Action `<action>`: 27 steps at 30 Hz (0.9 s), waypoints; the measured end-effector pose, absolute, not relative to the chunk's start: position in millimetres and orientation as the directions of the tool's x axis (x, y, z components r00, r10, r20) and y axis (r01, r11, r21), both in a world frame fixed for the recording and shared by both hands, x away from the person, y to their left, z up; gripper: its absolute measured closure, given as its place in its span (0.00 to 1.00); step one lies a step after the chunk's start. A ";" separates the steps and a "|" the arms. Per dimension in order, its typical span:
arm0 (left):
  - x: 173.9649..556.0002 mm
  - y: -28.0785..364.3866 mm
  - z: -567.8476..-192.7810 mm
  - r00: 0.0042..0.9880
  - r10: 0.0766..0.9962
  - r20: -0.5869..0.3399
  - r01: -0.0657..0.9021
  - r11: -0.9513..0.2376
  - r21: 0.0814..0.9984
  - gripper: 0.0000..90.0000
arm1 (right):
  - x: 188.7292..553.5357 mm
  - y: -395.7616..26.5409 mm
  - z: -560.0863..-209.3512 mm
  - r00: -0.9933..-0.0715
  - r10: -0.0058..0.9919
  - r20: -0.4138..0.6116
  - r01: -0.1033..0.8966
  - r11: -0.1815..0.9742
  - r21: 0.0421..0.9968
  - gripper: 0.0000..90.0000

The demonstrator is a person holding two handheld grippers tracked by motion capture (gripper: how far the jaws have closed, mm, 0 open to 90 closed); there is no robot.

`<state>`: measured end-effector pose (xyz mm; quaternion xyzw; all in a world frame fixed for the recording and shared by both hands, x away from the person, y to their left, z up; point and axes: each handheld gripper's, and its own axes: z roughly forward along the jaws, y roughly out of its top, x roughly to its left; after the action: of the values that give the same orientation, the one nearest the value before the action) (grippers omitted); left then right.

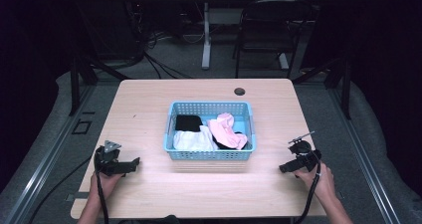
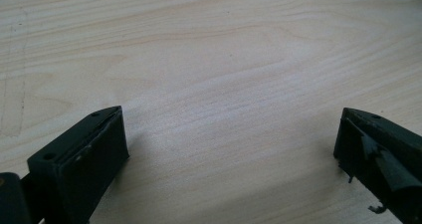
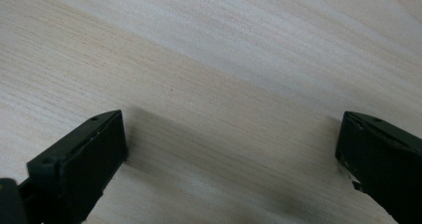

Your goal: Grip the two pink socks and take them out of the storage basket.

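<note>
A pale wooden worktop (image 1: 149,104) carries a light blue perforated plastic basket (image 1: 209,156) at its centre, a little toward the near edge. Inside the basket lie a white cloth (image 1: 191,140) at the near left, a black cloth (image 1: 188,122) behind it at the far left, a pink cloth (image 1: 225,128) across the right half, and a second dark piece (image 1: 226,145) partly hidden beneath the pink one. A small round dark hole (image 1: 239,91) marks the worktop near the far edge, right of centre.

The left gripper (image 1: 130,165), held in a hand (image 1: 103,183) near the worktop's near left corner, rests well apart from the basket; in the left gripper view its jaws stand wide apart over bare wood. The right gripper (image 1: 284,168), held in a hand (image 1: 321,180) near the near right corner, likewise sits clear of the basket, and the right gripper view shows its jaws spread wide with nothing between them. A black chair (image 1: 271,30) stands on the floor beyond the far edge.
</note>
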<state>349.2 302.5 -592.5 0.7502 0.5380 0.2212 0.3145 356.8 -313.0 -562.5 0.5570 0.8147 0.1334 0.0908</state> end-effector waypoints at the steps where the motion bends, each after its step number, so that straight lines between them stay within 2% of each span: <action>1: 349.2 302.5 -592.5 0.323 0.946 -0.007 0.668 -0.223 0.710 0.00 | 356.8 -313.0 -562.6 -0.364 0.932 0.001 0.883 0.344 0.319 0.00; 14: 349.2 302.5 -592.5 0.323 0.946 -0.007 0.668 -0.223 0.710 0.00 | 357.9 -312.1 -562.6 -0.361 0.933 0.010 0.886 0.340 0.315 0.00; 17: 349.2 302.5 -592.7 0.323 0.946 -0.007 0.667 -0.222 0.711 0.00 | 361.2 -312.1 -560.4 -0.378 0.926 0.006 0.892 0.362 0.272 0.00; 22: 349.3 302.6 -592.7 0.325 0.946 -0.007 0.666 -0.224 0.711 0.00 | 361.5 -314.1 -551.7 -0.362 0.931 0.048 0.895 0.333 0.297 0.00; 27: 349.3 302.6 -592.7 0.325 0.946 -0.007 0.666 -0.223 0.712 0.00 | 360.4 -314.3 -540.6 -0.364 0.930 0.040 0.891 0.336 0.306 0.00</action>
<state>349.3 302.6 -592.7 0.7501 0.5372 0.2214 0.3159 360.4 -314.3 -540.6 0.5593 0.8141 0.1393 0.0711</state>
